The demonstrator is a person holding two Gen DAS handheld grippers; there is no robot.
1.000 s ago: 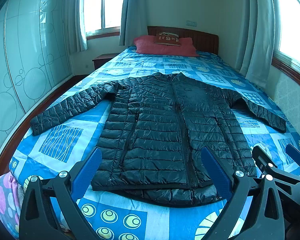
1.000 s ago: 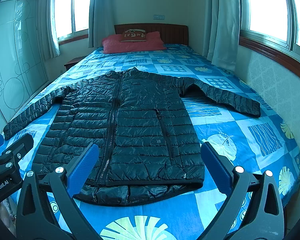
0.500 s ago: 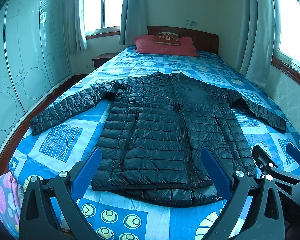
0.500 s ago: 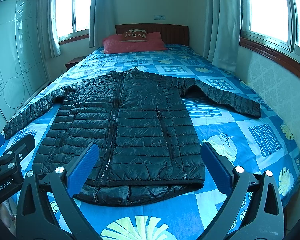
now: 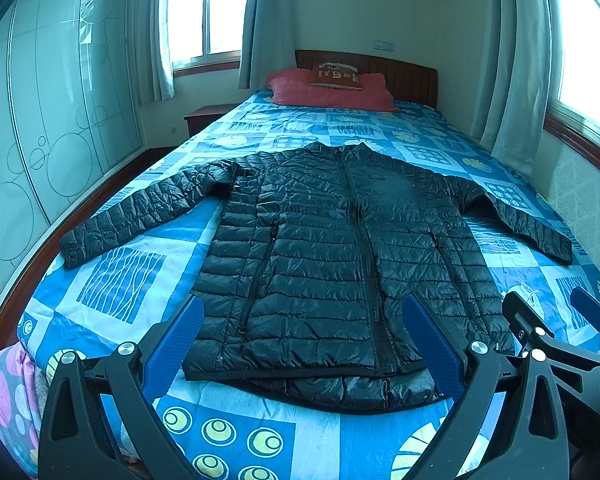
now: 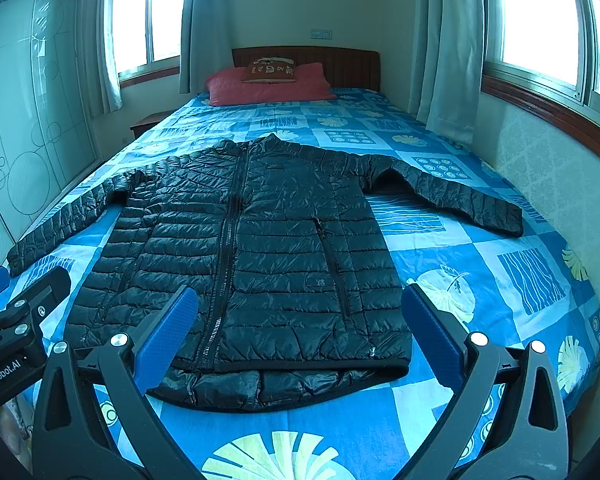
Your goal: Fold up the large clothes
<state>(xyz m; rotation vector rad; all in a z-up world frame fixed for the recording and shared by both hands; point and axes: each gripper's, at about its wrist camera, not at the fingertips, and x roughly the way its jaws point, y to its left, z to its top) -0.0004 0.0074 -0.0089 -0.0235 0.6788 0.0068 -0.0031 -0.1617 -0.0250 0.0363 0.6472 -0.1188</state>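
Observation:
A black quilted puffer jacket (image 5: 332,256) lies flat and zipped on the bed, front up, collar toward the headboard, both sleeves spread out to the sides. It also shows in the right wrist view (image 6: 260,248). My left gripper (image 5: 302,340) is open and empty, hovering above the jacket's hem near the foot of the bed. My right gripper (image 6: 298,328) is open and empty, beside it over the hem. The right gripper also shows at the right edge of the left wrist view (image 5: 556,320).
The bed has a blue patterned cover (image 5: 116,280) and a red pillow (image 5: 332,90) at the wooden headboard. A glass-door wardrobe (image 5: 40,120) stands left, a nightstand (image 5: 206,116) at the back left, a wall with curtained windows (image 6: 540,40) right.

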